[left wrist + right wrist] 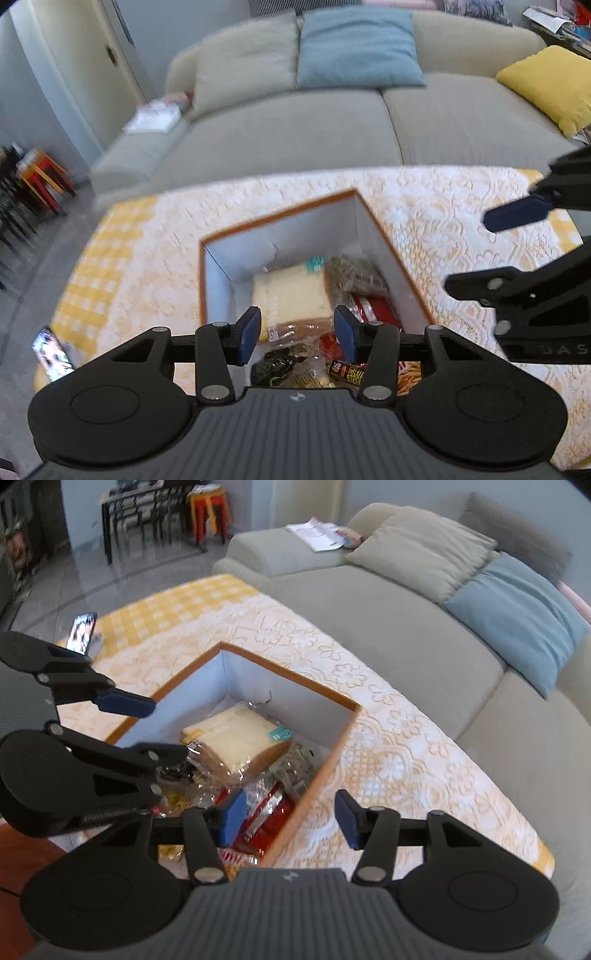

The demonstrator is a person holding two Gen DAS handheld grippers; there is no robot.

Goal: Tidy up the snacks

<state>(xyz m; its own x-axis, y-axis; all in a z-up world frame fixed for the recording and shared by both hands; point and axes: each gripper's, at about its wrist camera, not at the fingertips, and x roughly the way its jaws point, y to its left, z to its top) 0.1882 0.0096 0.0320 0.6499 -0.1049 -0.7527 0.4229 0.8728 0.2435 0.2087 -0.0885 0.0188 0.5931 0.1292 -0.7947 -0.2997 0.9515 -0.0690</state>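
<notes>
An open box with an orange rim (280, 216) (291, 677) stands on the lace-covered table. Inside lie a bag of sliced bread (291, 295) (236, 742), a dark seed packet (351, 275), red wrapped snacks (373, 310) (269, 812), a dark green packet (275, 367) and a small bar (347, 373). My left gripper (297, 334) is open and empty above the box's near side; it also shows in the right wrist view (147, 727). My right gripper (290, 819) is open and empty, straddling the box's right wall; it also shows at the right of the left wrist view (476, 254).
A phone (51, 352) (83, 631) stands at the table's left edge. A beige sofa (295, 129) with blue (356, 48) and yellow (550, 88) cushions runs behind the table. Papers (325, 533) lie on its armrest. Stools and chairs (184, 513) stand farther off.
</notes>
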